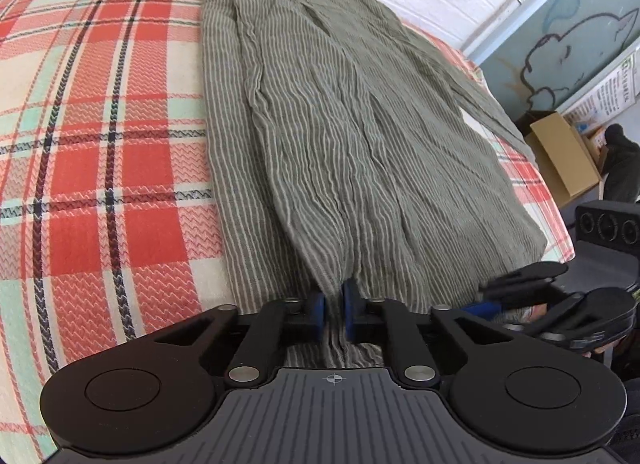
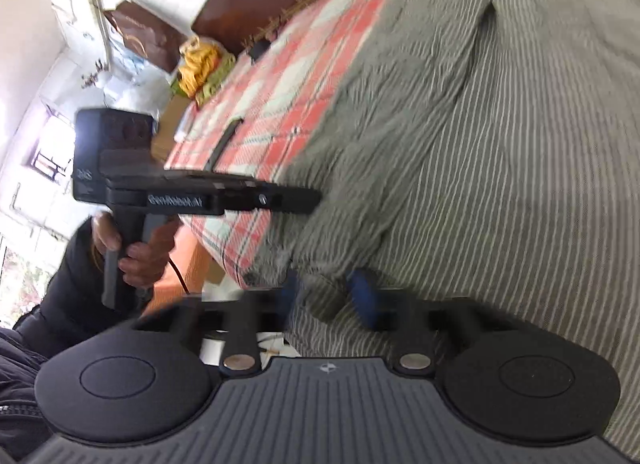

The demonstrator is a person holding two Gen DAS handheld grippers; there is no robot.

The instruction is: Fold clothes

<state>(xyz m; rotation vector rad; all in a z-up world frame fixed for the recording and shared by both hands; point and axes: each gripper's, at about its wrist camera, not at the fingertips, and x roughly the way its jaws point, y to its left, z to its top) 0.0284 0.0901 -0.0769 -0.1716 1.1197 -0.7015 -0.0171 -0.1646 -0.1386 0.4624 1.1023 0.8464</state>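
Striped garment [image 1: 360,136] on plaid bed [image 1: 100,124], left hand-held gripper [image 1: 334,308] and right hand-held gripper [image 2: 328,296] clenched on its hem

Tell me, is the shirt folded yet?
Not yet. The shirt lies spread flat on the plaid blanket, one side already turned in. Both claws are pinching its near hem: the left claw and the right claw. Folding the hem up toward the top is still left.
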